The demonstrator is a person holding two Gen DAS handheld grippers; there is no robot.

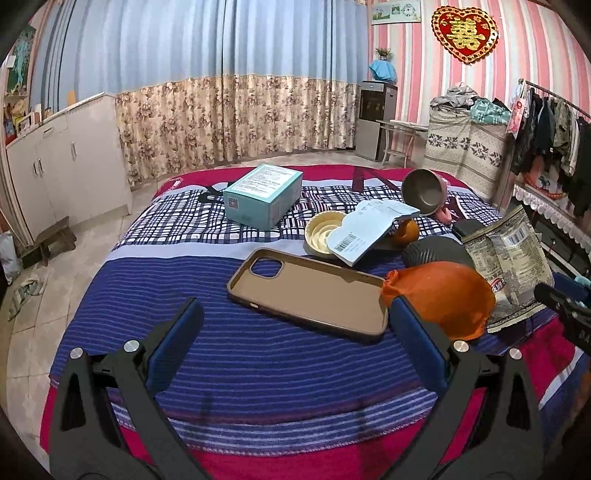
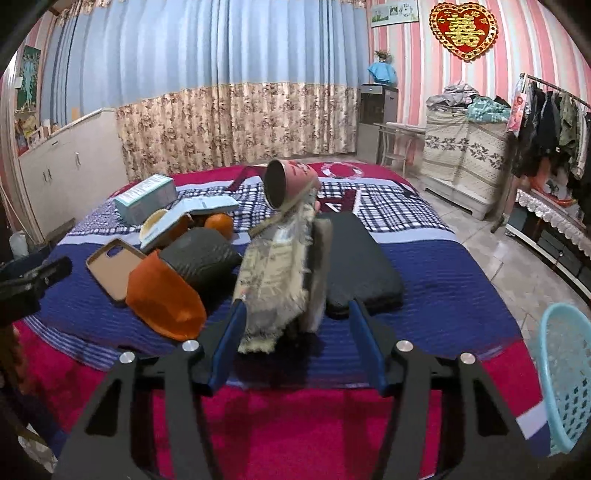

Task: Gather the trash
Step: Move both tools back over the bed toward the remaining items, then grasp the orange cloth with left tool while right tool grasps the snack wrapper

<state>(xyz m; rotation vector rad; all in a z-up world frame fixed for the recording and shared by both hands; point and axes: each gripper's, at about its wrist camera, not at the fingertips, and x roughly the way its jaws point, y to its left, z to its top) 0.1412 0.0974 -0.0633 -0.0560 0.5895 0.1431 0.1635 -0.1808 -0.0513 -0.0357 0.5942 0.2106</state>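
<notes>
We see the right gripper [image 2: 295, 325] half-open around the snack wrapper [image 2: 275, 277], pads not pressing; left gripper [image 1: 295, 325] wide open, empty. Closing off-centre, we risk the wrapper slipping out.

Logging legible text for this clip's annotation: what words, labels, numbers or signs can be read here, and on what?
"囍", gold double-happiness sign: on the red heart plaque on the striped wall.
Teal box: printed text and a code square, too small to read.
Pale blue carton: barcode and print, illegible.
Snack bag: barcode, print and a red logo, too blurred to read.
Wall poster: too small to read.
</notes>
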